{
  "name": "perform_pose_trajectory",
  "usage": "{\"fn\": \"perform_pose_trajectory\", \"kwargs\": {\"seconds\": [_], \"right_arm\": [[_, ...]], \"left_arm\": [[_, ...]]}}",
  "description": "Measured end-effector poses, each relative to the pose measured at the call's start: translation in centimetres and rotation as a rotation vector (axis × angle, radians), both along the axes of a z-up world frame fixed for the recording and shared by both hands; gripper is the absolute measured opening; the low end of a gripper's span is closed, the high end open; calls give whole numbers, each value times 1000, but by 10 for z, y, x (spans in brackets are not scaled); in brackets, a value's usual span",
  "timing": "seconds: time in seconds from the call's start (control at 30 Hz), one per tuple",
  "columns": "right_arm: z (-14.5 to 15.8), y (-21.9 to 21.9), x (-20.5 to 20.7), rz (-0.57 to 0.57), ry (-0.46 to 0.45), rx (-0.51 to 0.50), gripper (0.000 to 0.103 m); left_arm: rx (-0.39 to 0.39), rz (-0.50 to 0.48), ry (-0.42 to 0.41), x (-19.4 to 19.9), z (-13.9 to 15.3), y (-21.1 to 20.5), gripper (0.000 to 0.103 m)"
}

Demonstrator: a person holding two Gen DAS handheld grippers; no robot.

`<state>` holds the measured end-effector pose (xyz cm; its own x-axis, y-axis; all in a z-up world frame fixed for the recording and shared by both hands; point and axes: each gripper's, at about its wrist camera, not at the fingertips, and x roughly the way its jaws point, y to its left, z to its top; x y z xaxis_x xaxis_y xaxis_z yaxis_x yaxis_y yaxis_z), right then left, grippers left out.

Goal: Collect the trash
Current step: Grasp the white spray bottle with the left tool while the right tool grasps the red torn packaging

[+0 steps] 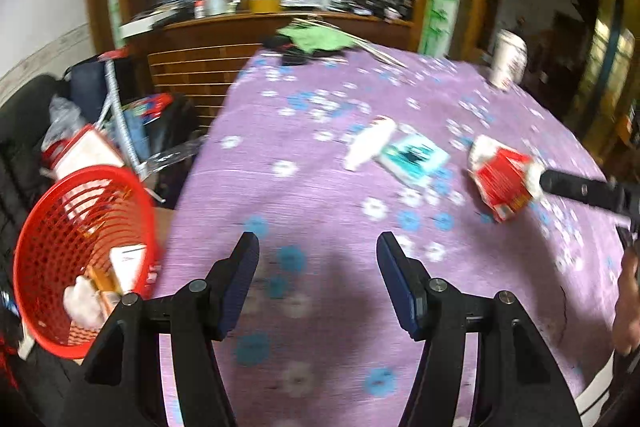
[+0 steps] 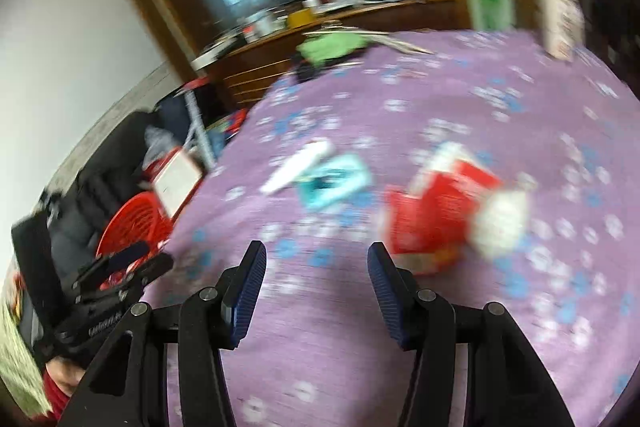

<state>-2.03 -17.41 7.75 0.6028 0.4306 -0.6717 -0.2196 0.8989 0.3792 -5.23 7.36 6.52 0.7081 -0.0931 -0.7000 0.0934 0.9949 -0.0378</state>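
Observation:
On the purple flowered tablecloth (image 1: 304,183) lie a crushed red and white carton (image 1: 502,179) (image 2: 436,215), a teal packet (image 1: 414,157) (image 2: 336,183) and a white tube (image 1: 370,143) (image 2: 298,167). A white wad (image 2: 500,223) sits against the carton. My left gripper (image 1: 318,247) is open over bare cloth, short of the tube and packet, nothing between its pads. My right gripper (image 2: 316,259) is open too, the carton just beyond its right finger. A red mesh basket (image 1: 80,259) (image 2: 132,223) with several scraps inside stands off the table's left edge.
A white cup (image 1: 508,61) (image 2: 560,19) stands at the far right of the table, a green cloth (image 1: 316,39) at the far edge. Bags, a box and a metal frame (image 1: 120,123) crowd the floor on the left. A wooden counter (image 1: 280,23) stands behind.

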Motion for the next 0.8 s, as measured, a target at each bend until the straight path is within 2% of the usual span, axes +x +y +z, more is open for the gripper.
{"fn": "perform_pose_trajectory", "kwargs": {"seconds": [0.17,0.33,0.43,0.5,0.6,0.67,0.8], "right_arm": [[-18,-52,5,-115,75,34,55],[-38,-65,24,-136,137,52,51],[-51,-58,44,-121,178,50,41],[-60,-52,54,-118,200,39,26],[-64,-46,65,-116,192,35,10],[-60,-44,64,-98,163,67,9],[-43,-35,54,-44,27,82,8]], "left_arm": [[27,-74,13,1,-3,-34,60],[33,-115,36,7,-7,-50,60],[33,-129,53,12,-8,-53,60],[32,-132,61,15,-8,-52,60],[41,-132,59,18,-6,-49,61],[40,-133,61,21,-4,-46,66],[27,-119,79,41,-1,-40,66]]}}
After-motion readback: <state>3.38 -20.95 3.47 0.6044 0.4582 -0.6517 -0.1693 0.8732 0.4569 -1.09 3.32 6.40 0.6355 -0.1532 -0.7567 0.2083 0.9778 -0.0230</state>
